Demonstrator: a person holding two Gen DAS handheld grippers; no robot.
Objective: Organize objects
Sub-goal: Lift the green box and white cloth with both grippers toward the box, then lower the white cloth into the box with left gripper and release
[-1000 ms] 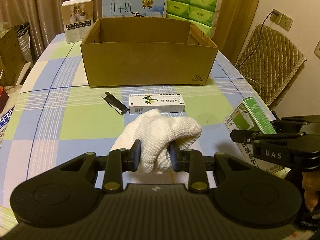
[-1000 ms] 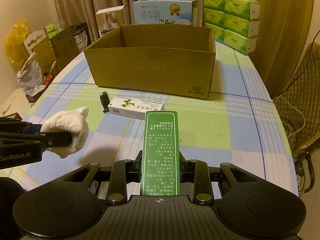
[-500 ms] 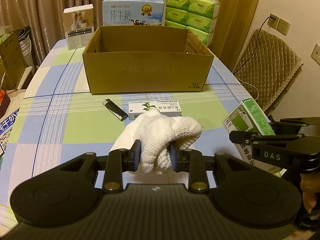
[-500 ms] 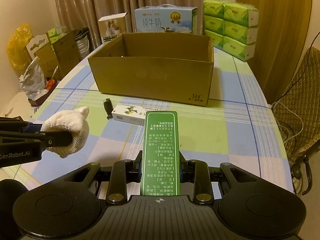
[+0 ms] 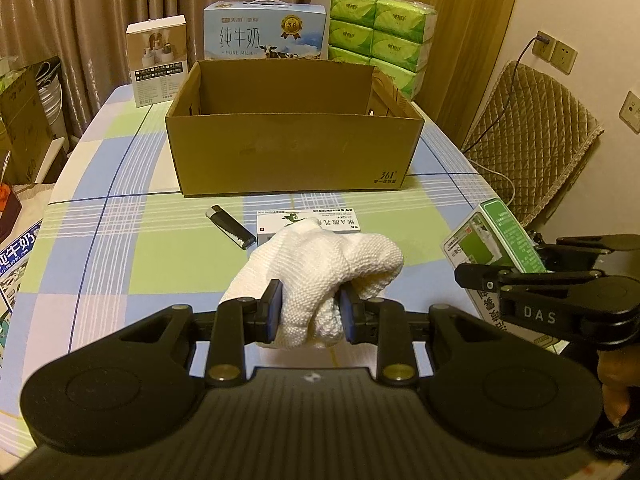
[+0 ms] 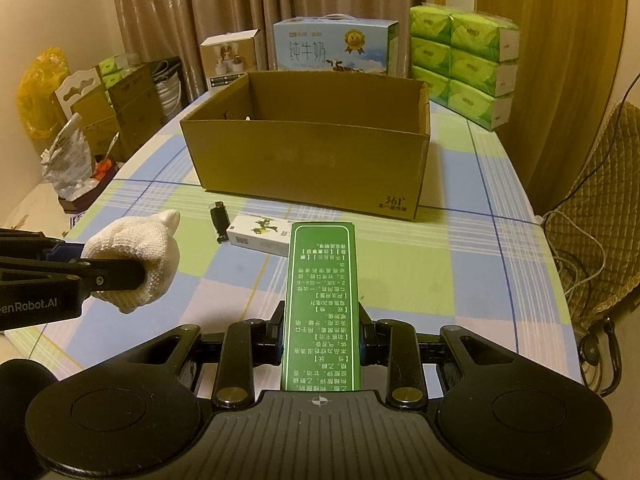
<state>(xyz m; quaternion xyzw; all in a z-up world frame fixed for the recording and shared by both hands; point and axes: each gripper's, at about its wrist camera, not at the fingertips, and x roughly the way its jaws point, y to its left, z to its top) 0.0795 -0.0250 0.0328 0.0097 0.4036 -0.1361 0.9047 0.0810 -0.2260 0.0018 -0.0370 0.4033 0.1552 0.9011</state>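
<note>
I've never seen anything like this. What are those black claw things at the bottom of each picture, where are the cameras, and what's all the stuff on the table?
There is no robot here: a person holds a two-finger gripper in each hand, and each carries a wide-angle camera looking along its fingers. So one picture is from the left tool, the other from the right.

The left gripper is closed on a white knitted glove. The right gripper is closed on a green medicine box. Each tool also shows at the edge of the other's picture.

On the checked tablecloth stands an open cardboard box. In front of it lie a black lighter and a small white medicine box. A milk carton and green tissue packs stand behind.
</note>
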